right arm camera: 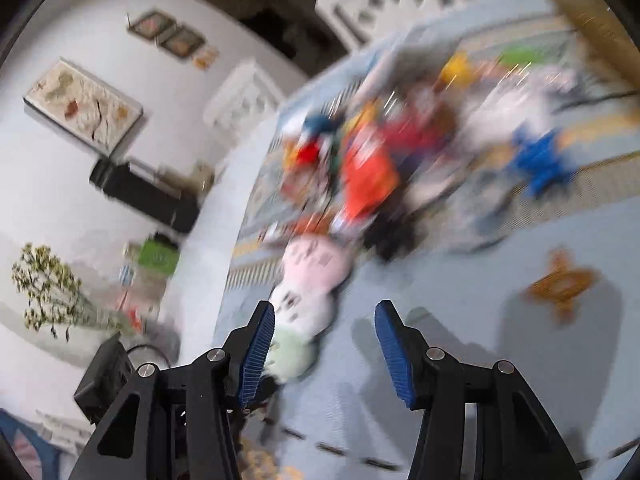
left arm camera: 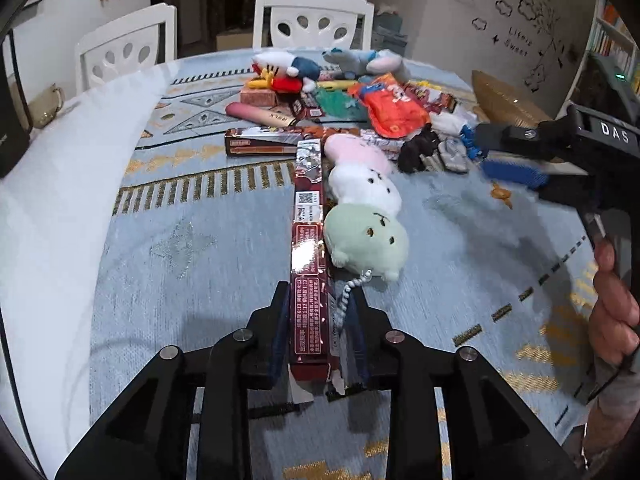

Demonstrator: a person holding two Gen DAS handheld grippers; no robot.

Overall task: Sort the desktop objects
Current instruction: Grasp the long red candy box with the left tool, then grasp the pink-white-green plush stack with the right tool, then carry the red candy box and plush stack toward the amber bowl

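Note:
A long dark red box lies flat on the blue patterned tablecloth. Its torn near end sits between the fingers of my left gripper, which is open: the left pad is close against the box and the right pad stands off it. A plush chain of pink, white and green animals lies along the box's right side, its beaded cord reaching in by the right finger. My right gripper hovers open and empty above the cloth, with the plush chain beside its left finger; it is also seen from the side as the right gripper.
A pile fills the far side of the table: an orange snack pack, plush toys, a pink tube, a second red box and dark socks. Two white chairs stand behind. A glass cup sits at the left. A person's hand holds the right gripper. The right wrist view is blurred.

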